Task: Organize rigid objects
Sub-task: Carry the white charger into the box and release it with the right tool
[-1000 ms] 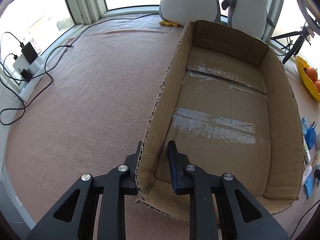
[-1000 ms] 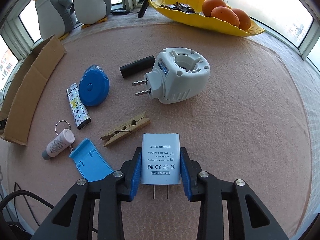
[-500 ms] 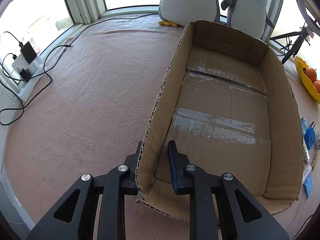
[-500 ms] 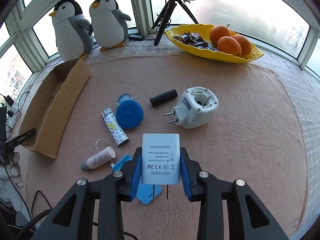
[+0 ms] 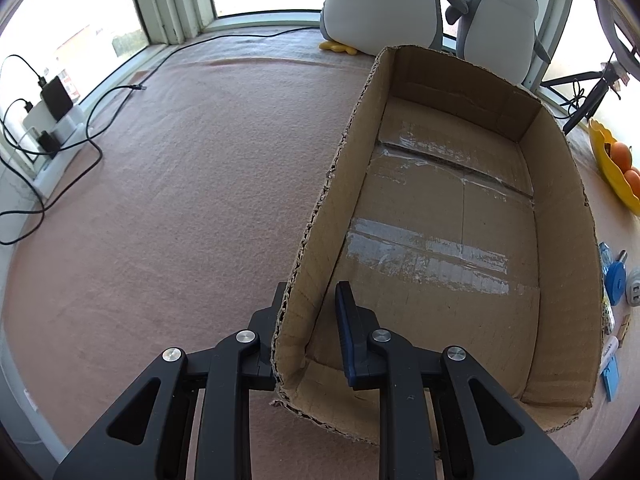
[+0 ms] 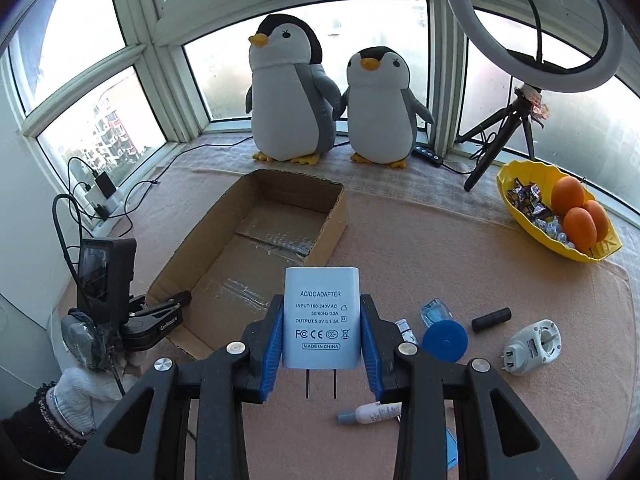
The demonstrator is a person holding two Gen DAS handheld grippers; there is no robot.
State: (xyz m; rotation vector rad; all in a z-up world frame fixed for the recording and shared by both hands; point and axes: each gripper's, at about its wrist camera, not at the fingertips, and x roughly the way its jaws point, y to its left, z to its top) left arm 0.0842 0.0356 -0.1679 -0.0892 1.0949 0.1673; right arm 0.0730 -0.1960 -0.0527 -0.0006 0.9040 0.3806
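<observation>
My right gripper [image 6: 322, 320] is shut on a white AC/DC adapter [image 6: 321, 316], held in the air, prongs toward the camera, above the table just right of the open cardboard box [image 6: 336, 216]. My left gripper [image 5: 310, 312] straddles the box's near-left wall [image 5: 316, 248], one finger outside, one inside, with a gap beside the inner finger. It shows in the right wrist view [image 6: 160, 316] at the box's near corner. On the cloth lie a blue tape measure [image 6: 445, 341], a black cylinder [image 6: 491, 319], a white plug-in device [image 6: 534, 347] and a small white tube [image 6: 370, 414].
Two plush penguins [image 6: 292, 92] stand behind the box by the window. A yellow bowl [image 6: 560, 236] with oranges and candies sits at the right, a tripod [image 6: 504, 136] with a ring light behind it. Cables and chargers [image 5: 52, 120] lie at the left edge.
My right gripper has lifted the adapter off the cloth and swung left toward the box. The left gripper and the box have not moved.
</observation>
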